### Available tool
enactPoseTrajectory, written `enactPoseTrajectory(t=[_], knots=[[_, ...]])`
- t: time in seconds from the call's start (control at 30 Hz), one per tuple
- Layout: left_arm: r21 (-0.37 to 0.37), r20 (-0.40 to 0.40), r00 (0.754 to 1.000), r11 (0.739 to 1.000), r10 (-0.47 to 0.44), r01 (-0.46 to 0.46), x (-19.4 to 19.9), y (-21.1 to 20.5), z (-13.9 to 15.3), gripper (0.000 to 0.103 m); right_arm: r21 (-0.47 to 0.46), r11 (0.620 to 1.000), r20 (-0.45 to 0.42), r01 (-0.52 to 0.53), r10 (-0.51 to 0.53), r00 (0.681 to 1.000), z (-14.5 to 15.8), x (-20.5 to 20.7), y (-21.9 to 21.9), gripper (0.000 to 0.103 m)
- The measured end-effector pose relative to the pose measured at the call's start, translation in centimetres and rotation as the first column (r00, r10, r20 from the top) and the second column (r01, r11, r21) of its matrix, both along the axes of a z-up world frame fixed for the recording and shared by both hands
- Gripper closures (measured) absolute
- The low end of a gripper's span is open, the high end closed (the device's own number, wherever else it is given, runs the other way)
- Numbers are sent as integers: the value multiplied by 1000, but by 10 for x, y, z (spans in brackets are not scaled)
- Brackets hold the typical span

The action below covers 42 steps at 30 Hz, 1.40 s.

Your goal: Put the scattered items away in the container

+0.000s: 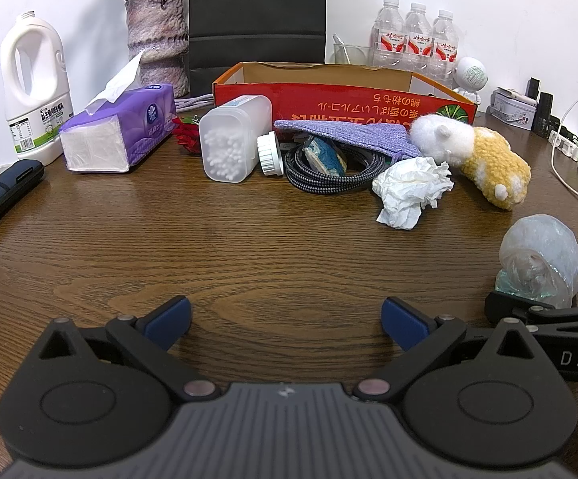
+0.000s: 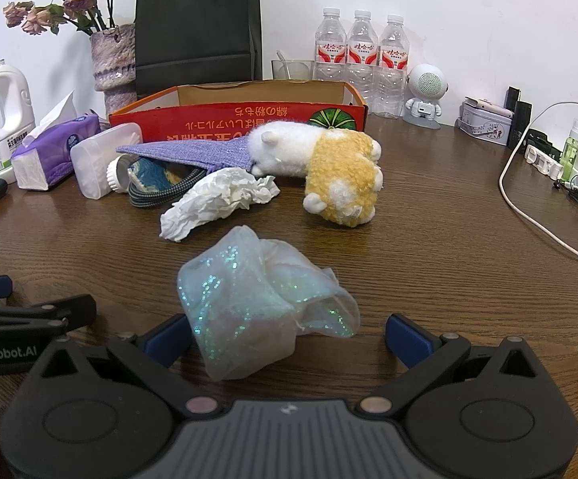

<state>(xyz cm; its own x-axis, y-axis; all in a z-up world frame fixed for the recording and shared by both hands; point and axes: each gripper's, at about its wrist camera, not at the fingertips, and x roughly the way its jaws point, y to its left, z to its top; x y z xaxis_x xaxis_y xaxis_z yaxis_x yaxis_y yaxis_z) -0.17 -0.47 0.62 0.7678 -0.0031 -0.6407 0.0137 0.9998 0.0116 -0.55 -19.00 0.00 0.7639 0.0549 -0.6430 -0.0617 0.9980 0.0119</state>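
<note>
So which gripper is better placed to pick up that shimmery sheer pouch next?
Right. The sheer pouch lies directly ahead of the right gripper, between its open jaws; the left gripper faces bare table.

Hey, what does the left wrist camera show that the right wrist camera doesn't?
Only the left wrist view shows the red artificial flower beside the cotton swab jar. Only the right wrist view shows the whole sheer glittery pouch between the right gripper fingers. Both share the red cardboard box, plush toy and crumpled tissue.
</note>
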Motion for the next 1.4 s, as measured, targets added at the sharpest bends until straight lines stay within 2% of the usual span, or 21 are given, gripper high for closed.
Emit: enactPoseTrajectory(t=[0.33, 0.43, 0.5, 0.57, 0.63, 0.7, 0.73, 0.77, 0.83, 0.93, 1.0, 1.07, 1.2, 1.3, 1.4], knots=[[0, 0, 1000, 1000, -1, 1, 0, -1, 1, 0, 0, 1000, 0, 0, 0, 1000, -2, -2, 0, 0], [0, 1, 1000, 1000, -28, 28, 1, -1, 2, 0, 10, 1000, 7, -12, 12, 1000, 0, -7, 1, 0], [-25, 27, 998, 998, -60, 60, -2, 7, 6, 0, 25, 999, 27, -34, 33, 999, 6, -11, 1, 6], [-95, 86, 995, 993, -56, 64, -1, 20, 16, 0, 51, 996, 78, -75, 71, 994, 17, -17, 0, 6], [-106, 127, 989, 990, -75, 89, 8, 31, 31, 0, 68, 992, 117, -111, 103, 988, 26, -18, -2, 9], [-65, 157, 983, 992, -94, 105, 28, 39, 42, 0, 63, 989, 110, -134, 126, 986, 32, -9, -1, 27], [-44, 172, 980, 994, -96, 105, 42, 43, 47, 0, 56, 988, 92, -141, 136, 986, 32, -3, 0, 33], [-31, 184, 978, 994, -97, 105, 55, 46, 51, 0, 50, 988, 72, -149, 145, 987, 31, 4, 2, 45], [-35, 199, 974, 992, -108, 118, 83, 56, 53, 0, 55, 984, 51, -167, 164, 985, 29, 14, 3, 49], [-78, 191, 972, 985, -136, 153, 120, 67, 52, 17, 64, 984, 70, -166, 161, 984, 30, 19, 3, 55], [-91, 156, 976, 982, -149, 165, 139, 70, 47, 36, 66, 986, 76, -155, 150, 986, 30, 22, 0, 57], [-90, 120, 981, 982, -152, 164, 151, 71, 40, 48, 77, 987, 74, -144, 138, 988, 30, 24, -4, 60], [-110, 93, 982, 978, -166, 175, 158, 73, 29, 59, 120, 983, 78, -138, 129, 989, 28, 29, -11, 63], [-115, 105, 984, 981, -146, 158, 153, 74, 29, 60, 119, 983, 81, -139, 130, 988, 27, 31, -11, 63], [-140, 156, 981, 981, -115, 137, 128, 75, 42, 61, 135, 980, 99, -148, 136, 986, 32, 25, -10, 63]])
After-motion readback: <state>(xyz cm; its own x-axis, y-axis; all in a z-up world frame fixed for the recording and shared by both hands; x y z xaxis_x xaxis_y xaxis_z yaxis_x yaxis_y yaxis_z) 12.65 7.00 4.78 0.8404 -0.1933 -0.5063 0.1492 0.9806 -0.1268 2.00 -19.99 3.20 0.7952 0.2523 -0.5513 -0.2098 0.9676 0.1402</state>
